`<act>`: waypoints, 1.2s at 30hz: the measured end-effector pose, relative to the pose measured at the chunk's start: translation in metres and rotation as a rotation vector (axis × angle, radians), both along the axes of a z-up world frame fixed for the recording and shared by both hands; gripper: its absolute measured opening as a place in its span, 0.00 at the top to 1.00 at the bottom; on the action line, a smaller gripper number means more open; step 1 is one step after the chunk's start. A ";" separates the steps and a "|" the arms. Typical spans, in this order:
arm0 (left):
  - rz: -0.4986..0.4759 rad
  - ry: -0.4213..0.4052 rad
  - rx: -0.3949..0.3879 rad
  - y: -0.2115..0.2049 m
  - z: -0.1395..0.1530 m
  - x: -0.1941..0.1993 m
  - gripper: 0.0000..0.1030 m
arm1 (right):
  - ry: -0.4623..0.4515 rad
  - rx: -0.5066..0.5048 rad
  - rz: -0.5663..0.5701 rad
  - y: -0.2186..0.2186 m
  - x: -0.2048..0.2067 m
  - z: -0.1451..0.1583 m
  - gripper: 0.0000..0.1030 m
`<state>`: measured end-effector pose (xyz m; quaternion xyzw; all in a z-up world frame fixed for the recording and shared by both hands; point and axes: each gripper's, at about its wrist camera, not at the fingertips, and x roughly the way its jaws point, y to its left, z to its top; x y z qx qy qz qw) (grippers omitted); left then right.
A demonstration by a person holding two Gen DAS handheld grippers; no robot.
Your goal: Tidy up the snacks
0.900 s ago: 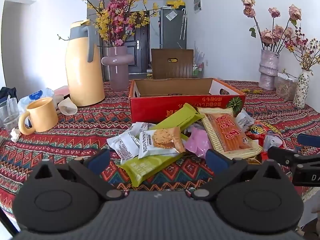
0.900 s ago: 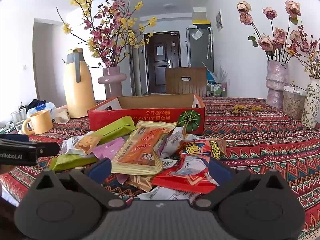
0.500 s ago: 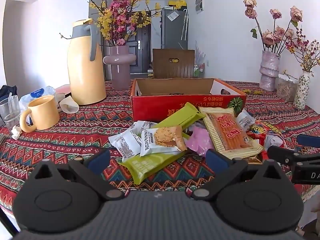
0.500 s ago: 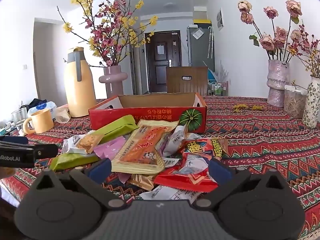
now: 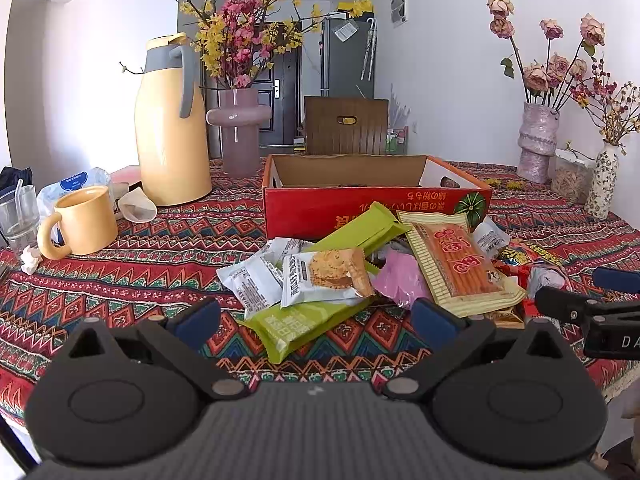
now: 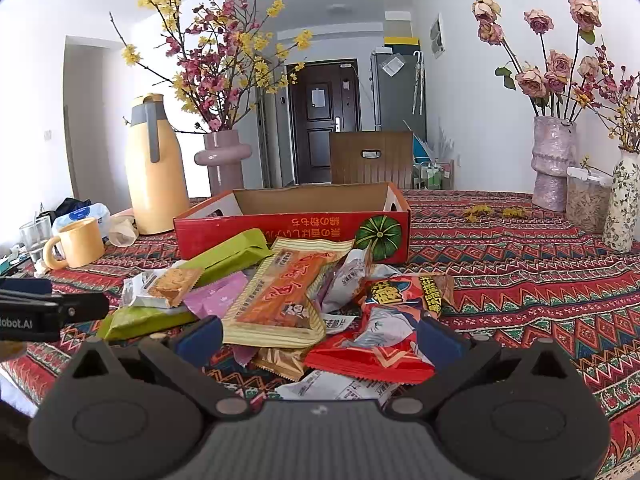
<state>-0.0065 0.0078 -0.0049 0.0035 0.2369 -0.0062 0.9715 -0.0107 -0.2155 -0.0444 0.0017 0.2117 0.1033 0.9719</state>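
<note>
A pile of snack packets lies on the patterned tablecloth in front of an open red cardboard box (image 5: pixel 304 210) (image 6: pixel 224 232). The pile holds a long green packet (image 5: pixel 296 326) (image 6: pixel 228 254), a white biscuit packet (image 5: pixel 324 276) (image 6: pixel 164 286), an orange striped packet (image 5: pixel 460 268) (image 6: pixel 280 296), a pink packet (image 5: pixel 400 282) and a red packet (image 6: pixel 384 328). My left gripper (image 5: pixel 314 320) is open and empty just short of the green packet. My right gripper (image 6: pixel 320 334) is open and empty, its fingers either side of the near packets.
A yellow thermos (image 5: pixel 170 128), a yellow mug (image 5: pixel 82 222), a glass (image 5: pixel 18 216) and a pink vase with blossoms (image 5: pixel 238 136) stand at the left. Two vases (image 6: pixel 554 162) (image 6: pixel 624 200) and a plastic jar (image 6: pixel 586 200) stand at the right. A chair back (image 5: pixel 346 126) is behind the box.
Both grippers have moved slightly forward and up towards the pile. Nothing was taken hold of.
</note>
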 end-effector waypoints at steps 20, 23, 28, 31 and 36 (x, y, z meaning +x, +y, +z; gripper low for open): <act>0.003 0.003 -0.011 0.001 -0.002 -0.001 0.00 | 0.006 0.001 -0.003 -0.001 0.001 -0.004 0.00; 0.003 0.003 -0.013 0.001 -0.003 -0.002 0.00 | 0.006 0.001 -0.003 0.000 0.001 -0.004 0.00; 0.004 0.002 -0.014 0.001 -0.003 -0.002 0.00 | 0.007 0.001 -0.003 0.000 0.001 -0.004 0.00; 0.004 0.002 -0.014 0.001 -0.003 -0.002 0.00 | 0.007 0.001 -0.003 -0.001 0.001 -0.004 0.00; 0.004 0.002 -0.015 0.002 -0.003 -0.002 0.00 | 0.007 0.000 -0.003 0.000 0.001 -0.004 0.00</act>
